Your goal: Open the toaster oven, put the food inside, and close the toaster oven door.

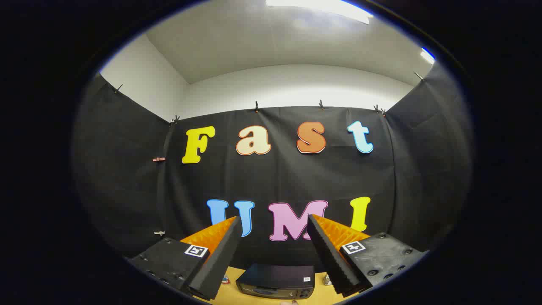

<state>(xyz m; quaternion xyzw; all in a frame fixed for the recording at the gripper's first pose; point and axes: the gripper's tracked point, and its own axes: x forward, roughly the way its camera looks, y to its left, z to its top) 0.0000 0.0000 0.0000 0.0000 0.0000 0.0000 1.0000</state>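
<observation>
Nothing of the task looks done yet, as far as this view lets me judge: all 3 steps (opening the door, loading the food, closing the door) seem to lie ahead. The toaster oven (277, 281) sits low down on the wooden table (230, 292), beyond and below the 2 fingers, seen mostly from its dark top with a strip of its front below; its door appears closed, though too little of the front shows to be sure. A few small items lie on the table just beside the oven on either side, too small to identify as the food. The gripper (274, 224) is raised toward the booth's black cloth wall (279, 178), its fingers spread wide apart, holding nothing and touching nothing.
</observation>
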